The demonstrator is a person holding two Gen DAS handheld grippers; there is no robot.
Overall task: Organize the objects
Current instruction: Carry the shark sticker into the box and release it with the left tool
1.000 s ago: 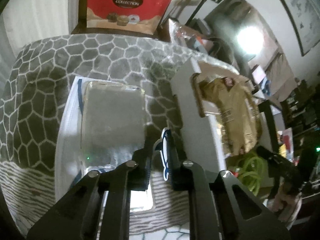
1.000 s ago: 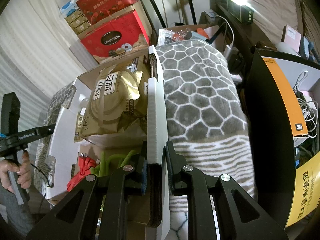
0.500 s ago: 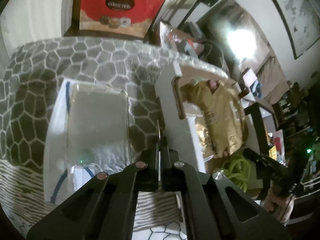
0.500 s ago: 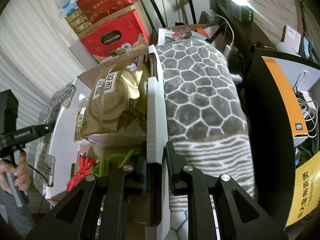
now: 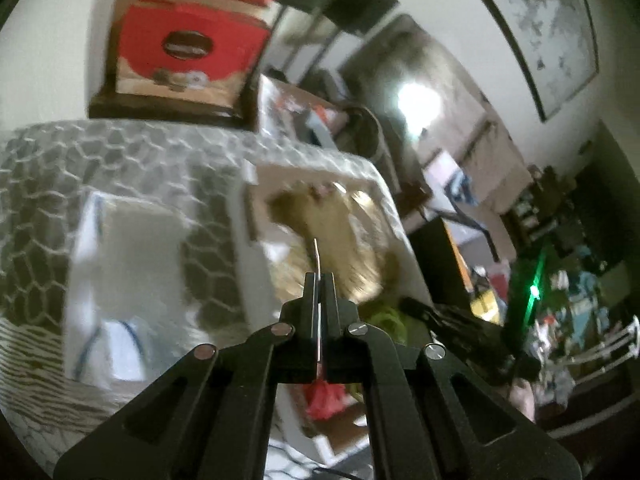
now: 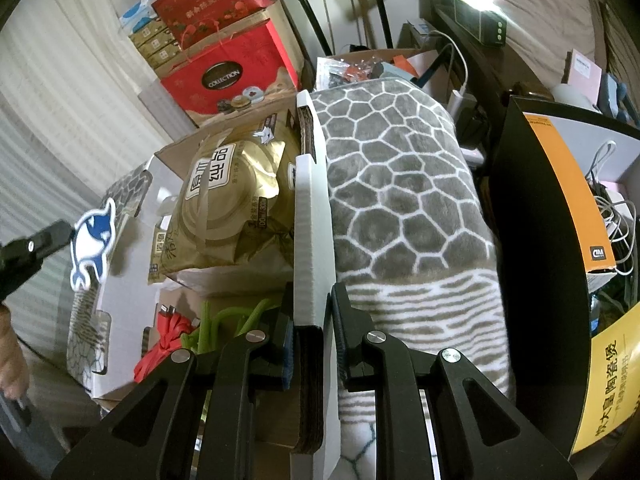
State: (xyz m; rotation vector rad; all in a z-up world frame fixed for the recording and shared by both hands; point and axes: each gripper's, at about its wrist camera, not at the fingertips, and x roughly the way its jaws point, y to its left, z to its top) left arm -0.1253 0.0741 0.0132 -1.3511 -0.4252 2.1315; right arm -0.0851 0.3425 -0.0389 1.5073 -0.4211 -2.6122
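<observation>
I'm mid-carry w/ the blue-and-white fish sticker (image 6: 91,245): my left gripper (image 5: 319,280) is pressed together, pinching it edge-on, held in the air just left of and above the open cardboard box (image 6: 120,292), while my right gripper (image 6: 311,300) clamps the box's right wall flap (image 6: 311,216) to steady it. Next move, I reckon: bring the sticker over the box, lower it beside the gold snack bag (image 6: 232,204), then let go. Box sits on a grey hex-pattern blanket (image 6: 404,184); red gift boxes (image 6: 224,76) stacked behind it, cluttered room.
</observation>
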